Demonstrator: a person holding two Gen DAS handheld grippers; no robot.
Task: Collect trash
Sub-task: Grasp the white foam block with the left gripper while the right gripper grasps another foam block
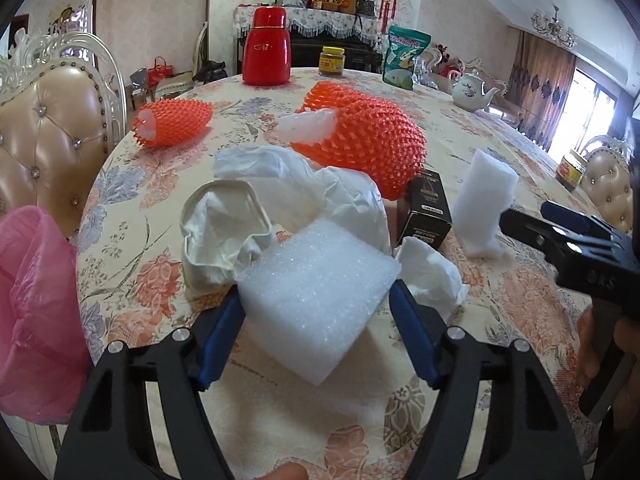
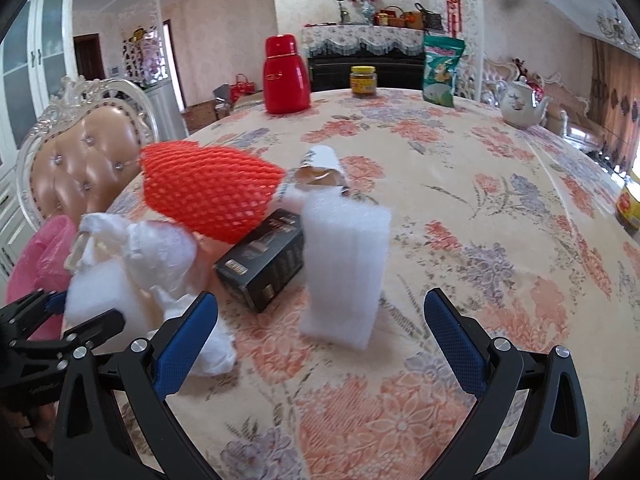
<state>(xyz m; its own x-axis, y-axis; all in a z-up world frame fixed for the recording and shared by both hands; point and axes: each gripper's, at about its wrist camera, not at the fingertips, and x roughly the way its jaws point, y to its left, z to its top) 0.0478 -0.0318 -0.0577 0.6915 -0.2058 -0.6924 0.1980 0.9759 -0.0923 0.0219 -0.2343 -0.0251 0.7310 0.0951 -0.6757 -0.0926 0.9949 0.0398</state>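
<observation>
My left gripper (image 1: 316,288) is shut on a white foam sheet (image 1: 316,304), its blue pads pressing both side edges just above the floral tablecloth (image 1: 132,248). My right gripper (image 2: 320,300) is open, and an upright white foam block (image 2: 344,264) stands between and just ahead of its blue fingers (image 2: 188,336), untouched. Around them lie a large orange foam net (image 1: 360,148), a smaller orange net (image 1: 172,122), a crumpled white plastic bag (image 1: 288,176), a crushed white cup (image 1: 216,220), a black box (image 1: 428,208) and a crumpled tissue (image 1: 432,280).
A pink trash bag (image 1: 32,312) hangs open off the table's left edge, beside a padded chair (image 1: 52,128). Far across the table stand a red thermos (image 1: 266,46), a jar (image 1: 332,61), a green pouch (image 1: 404,56) and a teapot (image 1: 472,90). Another jar (image 1: 570,170) sits at right.
</observation>
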